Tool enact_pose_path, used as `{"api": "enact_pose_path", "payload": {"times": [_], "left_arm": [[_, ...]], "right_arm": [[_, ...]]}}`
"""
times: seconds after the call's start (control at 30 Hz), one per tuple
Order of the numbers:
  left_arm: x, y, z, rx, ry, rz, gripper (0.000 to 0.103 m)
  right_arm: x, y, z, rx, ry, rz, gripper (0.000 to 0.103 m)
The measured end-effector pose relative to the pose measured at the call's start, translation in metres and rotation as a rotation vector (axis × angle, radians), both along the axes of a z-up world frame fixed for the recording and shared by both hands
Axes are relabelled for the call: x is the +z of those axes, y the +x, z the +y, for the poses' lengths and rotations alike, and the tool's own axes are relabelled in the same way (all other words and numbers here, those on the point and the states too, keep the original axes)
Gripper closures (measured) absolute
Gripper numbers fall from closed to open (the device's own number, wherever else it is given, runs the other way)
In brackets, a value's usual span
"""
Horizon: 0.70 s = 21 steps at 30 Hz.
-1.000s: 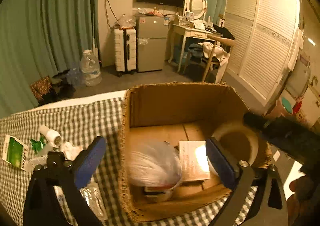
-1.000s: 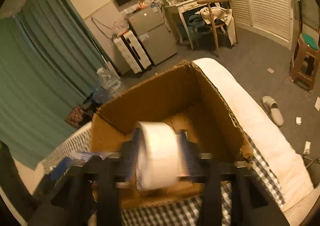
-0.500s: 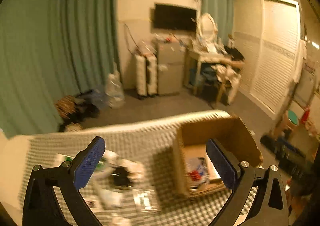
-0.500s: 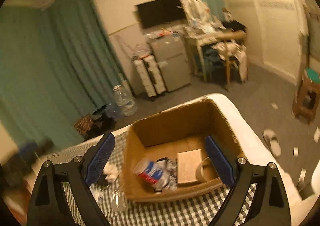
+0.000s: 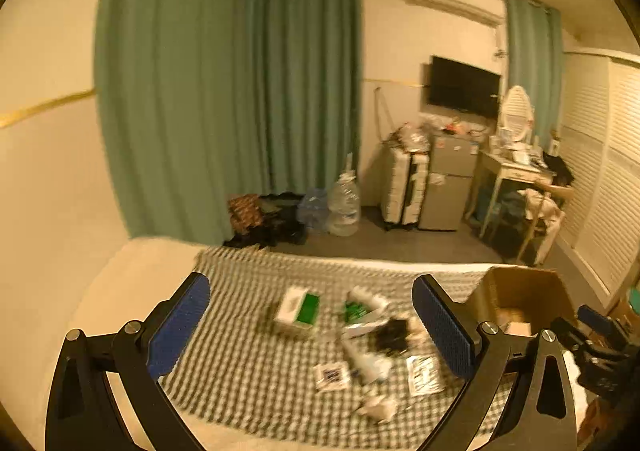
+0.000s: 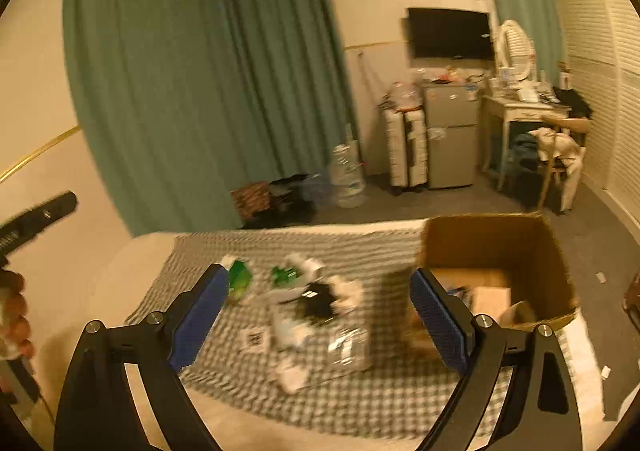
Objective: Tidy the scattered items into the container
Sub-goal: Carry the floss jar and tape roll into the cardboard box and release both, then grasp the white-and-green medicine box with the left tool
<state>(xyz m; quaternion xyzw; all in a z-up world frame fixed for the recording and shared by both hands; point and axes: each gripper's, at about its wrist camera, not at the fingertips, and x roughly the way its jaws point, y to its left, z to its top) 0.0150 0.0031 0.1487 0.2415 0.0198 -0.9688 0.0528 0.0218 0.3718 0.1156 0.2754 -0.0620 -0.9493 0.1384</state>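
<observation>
A cardboard box (image 6: 496,247) stands on the right of a checked cloth (image 6: 360,251) on the bed; it also shows in the left wrist view (image 5: 520,291). Scattered items lie left of it: a green-and-white carton (image 5: 298,307), a green packet (image 5: 354,311), a black item (image 5: 390,335), a white card with a black square code (image 5: 330,375) and clear wrappers (image 6: 348,343). My left gripper (image 5: 312,325) is open and empty, raised above the items. My right gripper (image 6: 318,313) is open and empty, raised above the items, left of the box.
Beyond the bed are green curtains (image 5: 224,91), water jugs (image 5: 344,203), a white suitcase (image 5: 404,191), a small fridge (image 5: 450,187), a dressing table with a chair (image 5: 520,179) and louvred wardrobe doors (image 5: 604,179). The cloth ends near the bed's left side (image 5: 132,283).
Both grippers have pulled back from the box and swung left over the scattered items. The right gripper let go of the white tape roll it held a second ago; it is now open.
</observation>
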Motion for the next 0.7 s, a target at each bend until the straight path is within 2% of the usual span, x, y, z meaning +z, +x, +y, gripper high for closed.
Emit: {"api": "enact_pose_path", "payload": {"times": [0.17, 0.3, 0.43, 0.53, 0.7], "left_arm": [[-0.051, -0.005, -0.046, 0.053, 0.032, -0.045, 0.0], [-0.109, -0.023, -0.059, 0.071, -0.014, -0.091, 0.0], [-0.161, -0.051, -0.058, 0.047, -0.053, -0.142, 0.0], [-0.199, -0.075, -0.06, 0.005, 0.012, -0.197, 0.0], [-0.246, -0.106, -0.05, -0.06, 0.038, -0.264, 0.0]], "right_arm": [[-0.025, 0.0, -0.043, 0.009, 0.036, -0.035, 0.011], [-0.063, -0.018, -0.065, -0.016, 0.077, -0.111, 0.011], [-0.1, -0.045, -0.069, -0.044, 0.131, -0.192, 0.011], [-0.12, -0.065, -0.075, -0.051, 0.151, -0.229, 0.011], [-0.148, -0.101, -0.086, -0.104, 0.122, -0.234, 0.011]]}}
